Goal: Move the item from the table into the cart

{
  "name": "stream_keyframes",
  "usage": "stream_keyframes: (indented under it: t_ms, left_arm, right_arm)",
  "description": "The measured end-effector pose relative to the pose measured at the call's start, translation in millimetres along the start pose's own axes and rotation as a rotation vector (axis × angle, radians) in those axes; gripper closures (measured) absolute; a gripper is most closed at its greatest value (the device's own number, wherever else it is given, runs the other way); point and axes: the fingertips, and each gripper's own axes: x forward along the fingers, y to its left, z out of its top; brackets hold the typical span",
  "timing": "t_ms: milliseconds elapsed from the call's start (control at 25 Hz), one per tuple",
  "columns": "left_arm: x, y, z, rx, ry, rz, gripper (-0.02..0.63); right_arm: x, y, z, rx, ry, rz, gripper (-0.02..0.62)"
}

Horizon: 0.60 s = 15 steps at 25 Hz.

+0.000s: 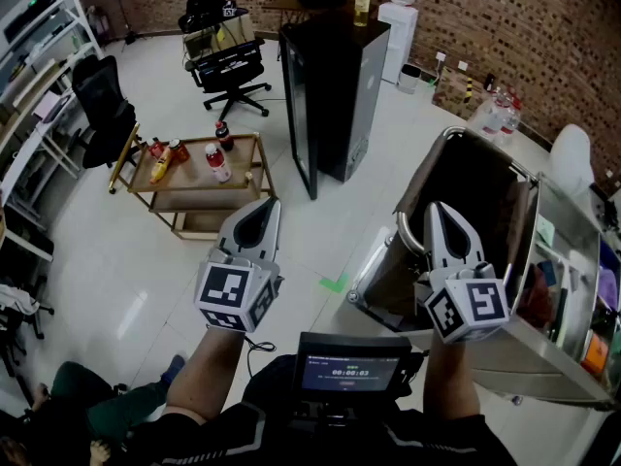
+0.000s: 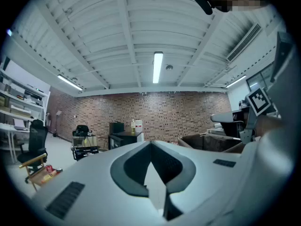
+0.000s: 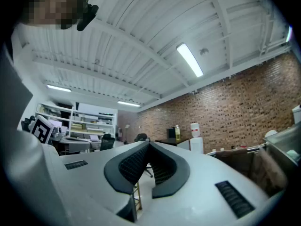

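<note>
Brick walls, glossy white floor, tongs empty.
Your left gripper [image 1: 262,207] and right gripper [image 1: 434,208] have ribbed jaws pressed together; the bottles [image 1: 215,161] sit on the wooden table [image 1: 190,177], well apart from the steel cart [image 1: 475,142].

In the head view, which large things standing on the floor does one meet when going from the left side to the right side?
black office chair → low wooden table → black cabinet → cart
</note>
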Motion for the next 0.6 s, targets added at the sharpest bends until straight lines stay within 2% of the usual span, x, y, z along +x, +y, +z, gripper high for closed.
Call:
stream_keyframes:
  t_ms: [120,200,360,520,600]
  left_arm:
    - [-6,10,-13,-0.002,0.000,0.056,0.600]
    - [-37,37,-14,-0.008,0.006,0.102,0.600]
    - [-127,124,-12,-0.025,0.013,0.279,0.600]
    - [-210,197,-14,-0.018,0.010,0.419,0.598]
    - [-269,243,-23,-0.030,0.013,0.507,0.598]
  right_arm:
    - [24,5,-18,0.004,0.022,0.069,0.595]
    - [37,41,-18,0.003,0.026,0.113,0.595]
    - [78,157,-17,0.018,0.034,0.285,0.595]
    - [114,269,-26,0.027,0.049,0.447,0.595]
    - [131,345,-31,0.031,0.046,0.518,0.595]
